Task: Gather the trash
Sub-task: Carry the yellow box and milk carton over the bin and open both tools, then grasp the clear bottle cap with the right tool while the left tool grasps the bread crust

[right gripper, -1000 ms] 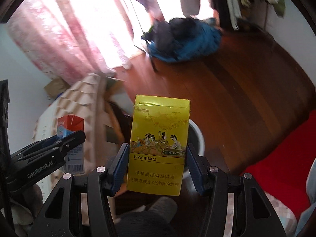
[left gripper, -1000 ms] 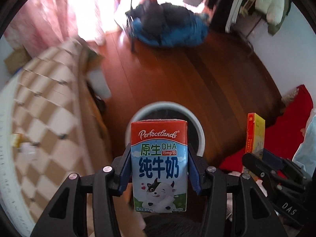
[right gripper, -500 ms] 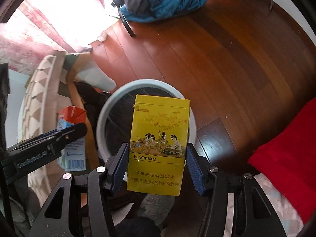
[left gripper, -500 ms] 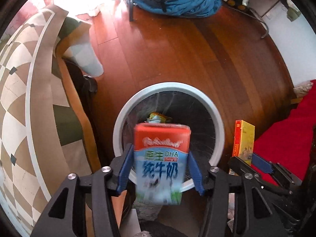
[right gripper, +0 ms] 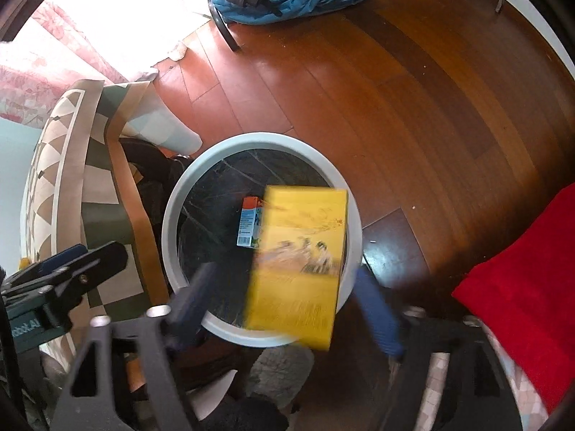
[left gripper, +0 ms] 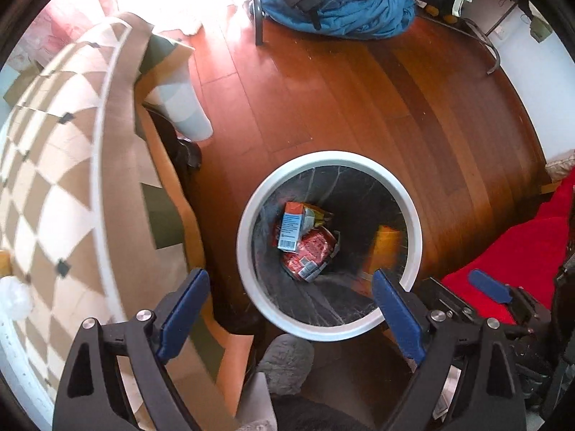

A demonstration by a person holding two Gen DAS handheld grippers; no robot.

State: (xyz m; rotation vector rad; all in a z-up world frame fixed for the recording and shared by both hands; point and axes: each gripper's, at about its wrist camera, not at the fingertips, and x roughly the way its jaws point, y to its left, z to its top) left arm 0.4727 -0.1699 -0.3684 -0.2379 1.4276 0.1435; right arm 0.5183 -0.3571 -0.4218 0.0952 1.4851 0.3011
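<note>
Between the right gripper's [right gripper: 287, 309] fingers [right gripper: 377, 318], which are opening, the yellow box [right gripper: 298, 262] drops upright over the trash bin [right gripper: 172, 215]. Straight below the left gripper's [left gripper: 291, 309] opening, empty fingers [left gripper: 397, 316], the milk carton [left gripper: 291, 226] lies inside.

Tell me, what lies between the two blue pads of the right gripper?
The yellow box, blurred and loose over the bin, sits between the opening right gripper pads, touching neither, in the right wrist view.

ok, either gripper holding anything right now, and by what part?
Nothing held. Left gripper empty, jaws opening. Right gripper jaws opening; blurred yellow cardboard box between them, untouched, above the white-rimmed bin.
</note>
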